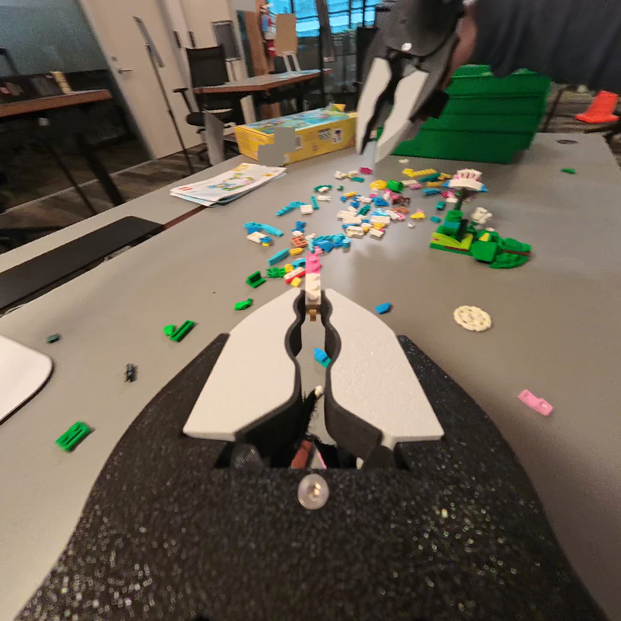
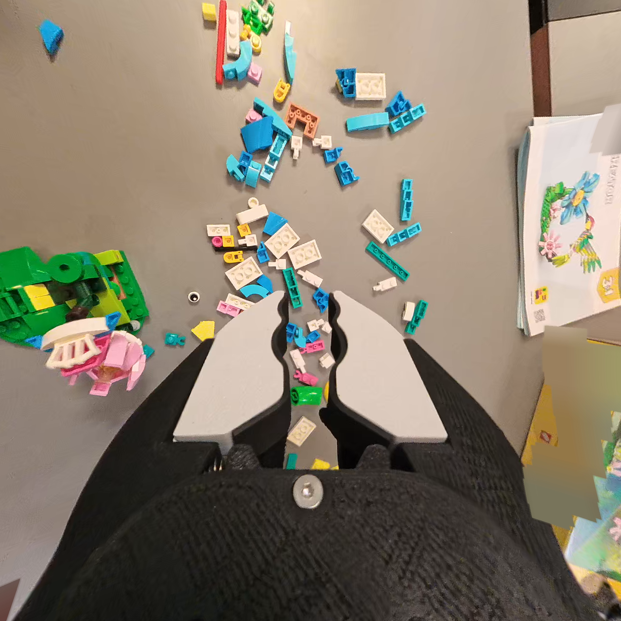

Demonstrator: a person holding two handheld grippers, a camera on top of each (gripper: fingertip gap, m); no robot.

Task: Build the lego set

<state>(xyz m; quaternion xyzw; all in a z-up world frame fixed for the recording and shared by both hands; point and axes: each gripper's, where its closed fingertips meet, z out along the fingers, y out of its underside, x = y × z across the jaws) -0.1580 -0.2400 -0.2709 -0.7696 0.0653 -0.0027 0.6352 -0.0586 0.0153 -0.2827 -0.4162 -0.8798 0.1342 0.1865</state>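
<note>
The small pink-and-white sub-assembly (image 1: 312,282) sits pinched at the very tips of the left gripper (image 1: 313,299), its long axis running straight on from the fingers, pink end leading and a small tan piece at the inner end between the pads; the jaws are closed upon it, and it is carried clear of the grey table (image 1: 437,353). From there the loose bricks (image 1: 363,215) lie ahead, and the green base model (image 1: 477,242), with its flower on a stalk, stands ahead and to the right, well apart from the held piece. The right gripper (image 2: 307,297) hangs above the scatter looking nearly straight down, its jaws parted by a narrow gap and holding nothing, with teal and blue pieces (image 2: 321,299) showing between and just past the tips; in its view the green base model (image 2: 67,285) lies off to the left and the instruction booklet (image 2: 568,218) to the right (the yellow box (image 1: 299,137) lies at the far side of the table). The right gripper is, I judge, the nearer to the loose bricks, so any picking falls to it, while the left need only keep its piece steady, long axis pointed forward, for a mate.
</note>
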